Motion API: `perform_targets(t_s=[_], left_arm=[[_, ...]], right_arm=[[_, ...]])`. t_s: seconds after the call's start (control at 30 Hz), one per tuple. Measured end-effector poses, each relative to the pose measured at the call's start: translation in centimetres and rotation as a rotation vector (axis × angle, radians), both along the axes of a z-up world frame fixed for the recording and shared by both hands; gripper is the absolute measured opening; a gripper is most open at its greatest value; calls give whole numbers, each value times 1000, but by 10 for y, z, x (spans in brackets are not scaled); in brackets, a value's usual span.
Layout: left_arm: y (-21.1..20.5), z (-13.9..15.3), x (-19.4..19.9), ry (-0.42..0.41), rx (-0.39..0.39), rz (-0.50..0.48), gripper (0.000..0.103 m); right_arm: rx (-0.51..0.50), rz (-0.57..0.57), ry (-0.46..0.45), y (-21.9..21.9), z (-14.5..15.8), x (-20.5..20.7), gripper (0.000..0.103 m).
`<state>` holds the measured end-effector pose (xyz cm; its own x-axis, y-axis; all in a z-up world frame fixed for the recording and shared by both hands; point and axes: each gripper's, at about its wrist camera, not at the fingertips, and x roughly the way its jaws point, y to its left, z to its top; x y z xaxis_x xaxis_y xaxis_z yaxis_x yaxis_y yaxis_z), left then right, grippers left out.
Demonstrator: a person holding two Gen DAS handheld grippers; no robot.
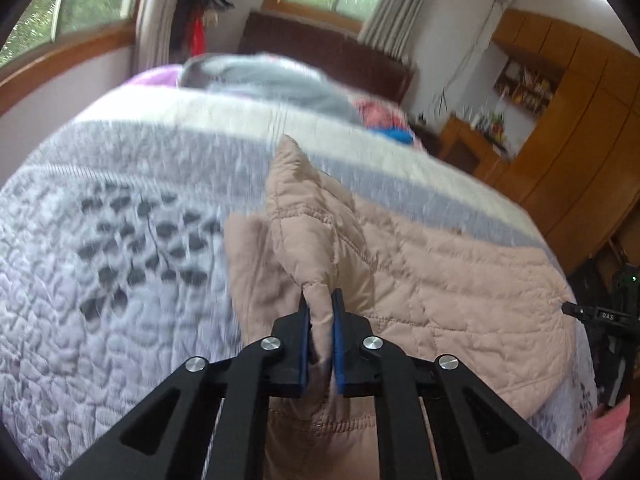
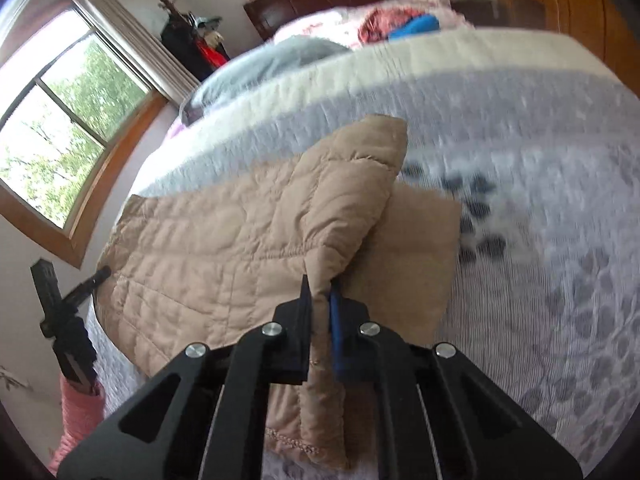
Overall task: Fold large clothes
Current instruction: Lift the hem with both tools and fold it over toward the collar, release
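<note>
Pinching the tan quilted jacket (image 1: 440, 264), both grippers' fingers (image 1: 338, 344) (image 2: 335, 332) lift folds off the grey bedspread (image 1: 120, 200).

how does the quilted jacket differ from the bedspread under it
The jacket is plain beige; the bedspread is pale lilac-grey with dark leaf-like patches and a cream band. The jacket covers only part of the bed; the bedspread spans it. The jacket has parts lifted and pinched in the left gripper and the right gripper, jaws closed on it; the bedspread lies flat. Both are quilted fabric.
</note>
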<state>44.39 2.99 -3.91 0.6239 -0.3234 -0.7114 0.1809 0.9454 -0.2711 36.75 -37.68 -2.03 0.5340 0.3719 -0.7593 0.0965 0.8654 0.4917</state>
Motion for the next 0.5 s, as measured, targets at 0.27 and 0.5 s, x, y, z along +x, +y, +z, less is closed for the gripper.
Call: perform_targets(t_s=[0.27, 0.5], left_arm=[[4, -61, 34, 179, 12, 15, 13], [-1, -56, 37, 211, 55, 44, 21]], right_arm=[[2, -30, 142, -8, -53, 33, 8], [-37, -34, 161, -5, -63, 28, 19]])
